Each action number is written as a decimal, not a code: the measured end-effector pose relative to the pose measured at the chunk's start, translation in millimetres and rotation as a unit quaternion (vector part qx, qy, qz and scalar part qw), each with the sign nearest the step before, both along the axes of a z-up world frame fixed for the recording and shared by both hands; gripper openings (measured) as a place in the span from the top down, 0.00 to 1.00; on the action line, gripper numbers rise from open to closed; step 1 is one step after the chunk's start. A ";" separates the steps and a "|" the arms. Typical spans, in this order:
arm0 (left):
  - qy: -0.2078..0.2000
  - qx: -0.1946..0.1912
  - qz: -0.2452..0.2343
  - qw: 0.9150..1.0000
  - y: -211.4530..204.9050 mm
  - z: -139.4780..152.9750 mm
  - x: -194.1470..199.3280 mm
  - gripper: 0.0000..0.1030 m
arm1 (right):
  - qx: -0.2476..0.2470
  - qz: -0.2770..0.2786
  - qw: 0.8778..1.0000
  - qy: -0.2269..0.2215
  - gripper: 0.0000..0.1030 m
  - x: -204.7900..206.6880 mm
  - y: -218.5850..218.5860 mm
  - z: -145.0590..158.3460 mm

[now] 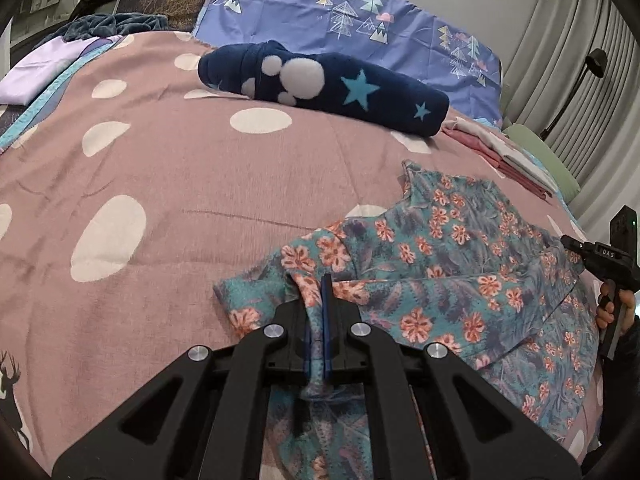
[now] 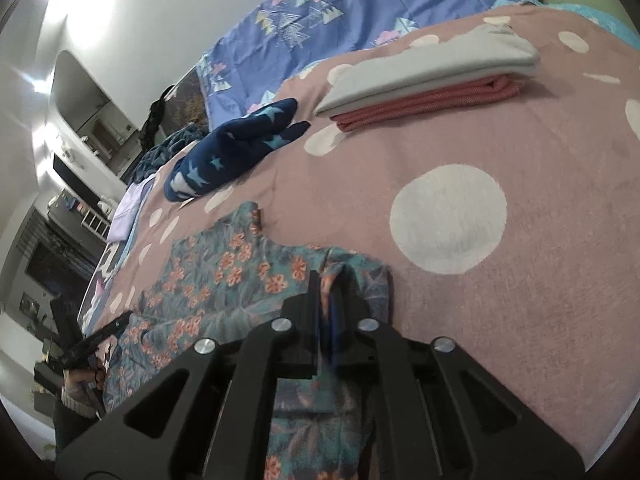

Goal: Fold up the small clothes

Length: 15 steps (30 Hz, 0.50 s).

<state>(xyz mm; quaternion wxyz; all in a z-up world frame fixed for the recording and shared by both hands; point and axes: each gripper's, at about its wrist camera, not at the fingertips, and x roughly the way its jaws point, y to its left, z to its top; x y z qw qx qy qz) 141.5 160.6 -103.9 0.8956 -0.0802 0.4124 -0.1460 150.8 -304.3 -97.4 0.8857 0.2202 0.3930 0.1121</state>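
A teal garment with orange flowers (image 1: pixel 460 272) lies spread on the pink dotted bedspread (image 1: pixel 180 184). My left gripper (image 1: pixel 324 280) is shut on a bunched fold at the garment's left edge, with cloth pinched between its blue pads. In the right wrist view the same floral garment (image 2: pixel 224 276) stretches to the left, and my right gripper (image 2: pixel 326 276) is shut on its right edge, which is lifted into a small ridge. Each gripper also shows in the other's view: the right gripper (image 1: pixel 568 242) held by a hand at the far right, the left gripper (image 2: pixel 124 318) at the lower left.
A rolled navy garment with stars (image 1: pixel 320 84) lies further back on the bed. A folded stack of white and pink clothes (image 2: pixel 432 80) sits at the back right. A blue tree-print cover (image 1: pixel 340 12) lies behind, and a lilac cloth (image 1: pixel 44 68) lies at the far left.
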 end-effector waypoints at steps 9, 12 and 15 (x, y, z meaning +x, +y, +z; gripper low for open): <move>0.000 -0.010 -0.020 1.000 -1.6 9.0 -32.6 0.81 | -0.032 0.031 0.999 0.002 0.90 -39.5 3.4 9.7; 0.000 -0.013 -0.032 0.999 -3.4 13.9 -36.2 0.98 | -0.021 0.035 0.999 -0.006 0.95 -42.3 2.7 16.7; -0.012 -0.029 -0.027 0.999 -0.5 28.1 -25.0 0.98 | 0.029 0.027 0.999 -0.015 0.95 -27.6 -5.4 29.0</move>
